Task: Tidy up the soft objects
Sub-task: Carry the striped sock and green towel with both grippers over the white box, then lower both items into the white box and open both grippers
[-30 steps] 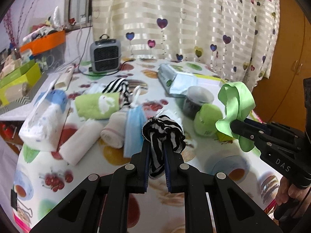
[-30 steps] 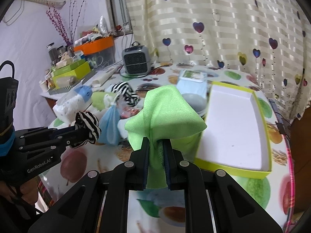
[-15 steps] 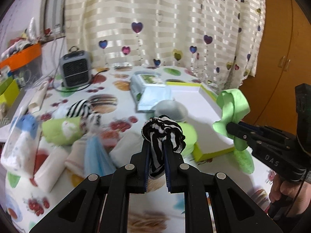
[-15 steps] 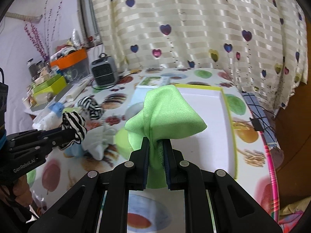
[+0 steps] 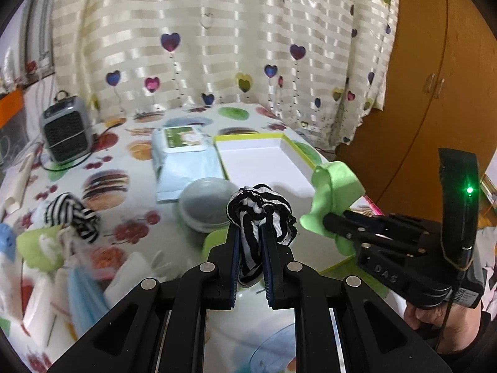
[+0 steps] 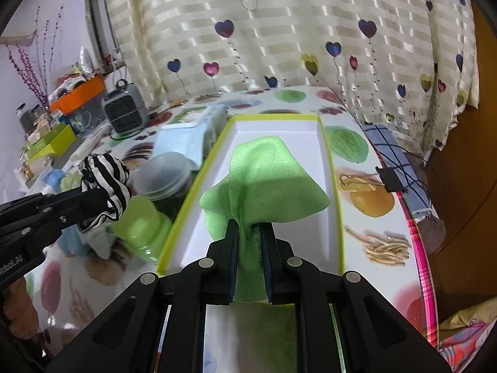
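Observation:
My left gripper [image 5: 251, 233] is shut on a black-and-white striped sock [image 5: 259, 209], held above the table to the left of the tray; it also shows in the right wrist view [image 6: 105, 180]. My right gripper [image 6: 251, 231] is shut on a green cloth [image 6: 264, 180], held over the near end of the white tray with a yellow-green rim [image 6: 279, 127]. The cloth [image 5: 334, 186] and tray [image 5: 257, 155] also show in the left wrist view. A second striped sock [image 5: 73, 214], a green towel roll [image 5: 40, 245] and other soft items lie at the left.
A grey lidded container [image 5: 208, 203] and a green cup [image 6: 143, 227] stand beside the tray's left rim. A pale blue wipes pack [image 5: 183, 152] lies behind them. A small grey heater [image 5: 65, 130] stands at the back left. The table's right edge [image 6: 413, 217] is near the tray.
Both grippers have moved right, away from the pile of soft items. The green cloth now hangs over the tray's near end; the striped sock is closer to the tray.

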The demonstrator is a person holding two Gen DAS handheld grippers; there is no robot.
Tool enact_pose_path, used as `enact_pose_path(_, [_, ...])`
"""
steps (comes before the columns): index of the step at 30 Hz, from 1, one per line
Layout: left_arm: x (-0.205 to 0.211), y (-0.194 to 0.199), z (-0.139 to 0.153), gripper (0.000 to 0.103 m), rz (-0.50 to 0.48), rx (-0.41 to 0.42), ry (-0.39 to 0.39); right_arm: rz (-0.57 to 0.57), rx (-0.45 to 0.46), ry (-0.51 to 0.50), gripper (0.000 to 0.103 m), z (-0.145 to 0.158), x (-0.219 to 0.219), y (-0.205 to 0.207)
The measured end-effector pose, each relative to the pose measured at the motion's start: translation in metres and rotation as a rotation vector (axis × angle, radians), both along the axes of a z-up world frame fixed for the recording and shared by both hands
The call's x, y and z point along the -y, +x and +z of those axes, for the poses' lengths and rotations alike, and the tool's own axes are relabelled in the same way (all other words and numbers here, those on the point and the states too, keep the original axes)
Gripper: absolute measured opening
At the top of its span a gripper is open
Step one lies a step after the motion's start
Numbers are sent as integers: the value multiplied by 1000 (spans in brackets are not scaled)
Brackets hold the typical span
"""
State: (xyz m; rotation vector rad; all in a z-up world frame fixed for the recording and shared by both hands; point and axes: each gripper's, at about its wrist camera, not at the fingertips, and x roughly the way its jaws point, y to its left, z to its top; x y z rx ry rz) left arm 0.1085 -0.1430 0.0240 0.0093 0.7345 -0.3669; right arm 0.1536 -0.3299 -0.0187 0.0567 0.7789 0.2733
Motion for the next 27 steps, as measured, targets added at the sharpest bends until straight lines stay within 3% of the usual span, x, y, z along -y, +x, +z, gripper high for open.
enact_pose_path(14, [41,27,-24,13,-88,-44,41,-42,-47,-20,19,-16,17,14])
enact_pose_path(17, [45,29,-28,13,-98,-54,46,-38,-39,-32,27,-16,17,13])
enact_pose_path(19, [47,29,-29,15,-111,-54,45,-33,-28,-34,52,-15,16,11])
enact_pose_path(20, [47,29,-28,19,-114,-53,46,-30,-20,-33,56,-14,16,9])
enact_pose_path(24, [49,26,-25,31,-134,-35,36,-33,-1,-29,58,-10,16,6])
enact_pose_path(27, [49,24,-23,34,-137,-30,27,-39,9,-31,58,-7,18,3])
